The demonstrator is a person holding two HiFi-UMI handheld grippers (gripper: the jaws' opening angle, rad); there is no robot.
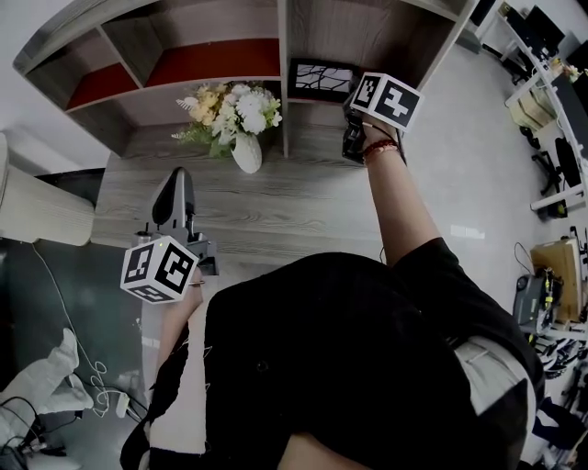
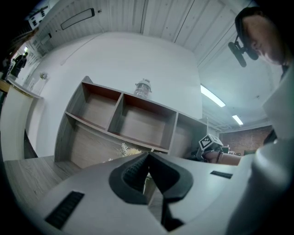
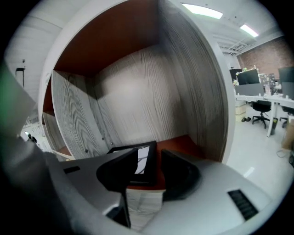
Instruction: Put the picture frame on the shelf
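- The picture frame (image 1: 322, 80) is on the shelf (image 1: 207, 18), near the top middle of the head view
- It sits in the box of the shelf just to the right of the upright board, on a red floor
- Its edge is black and the picture inside is white with thin dark lines
- I cannot tell if it leans back or lies flat
- The right gripper (image 3: 150, 158) reaches into that same box, at the top right of the head view
- Its jaws are wide apart; the right side of the frame sits between them, and there is a gap between the frame and the right jaw, so it does not squeeze the frame
- The arm behind it has a red band (image 1: 378, 147) at the wrist
- The left gripper (image 2: 147, 157) is at the lower left of the head view, over the near part of the worktop (image 1: 276, 211), well away from the frame
- Its jaws are closed, tip against tip, with nothing in them
- A white vase (image 1: 246, 151) of pale flowers (image 1: 234, 108) stands on the worktop just left of the upright board
- In the left gripper view, a small glass jar (image 2: 143, 88) stands on top of the shelf
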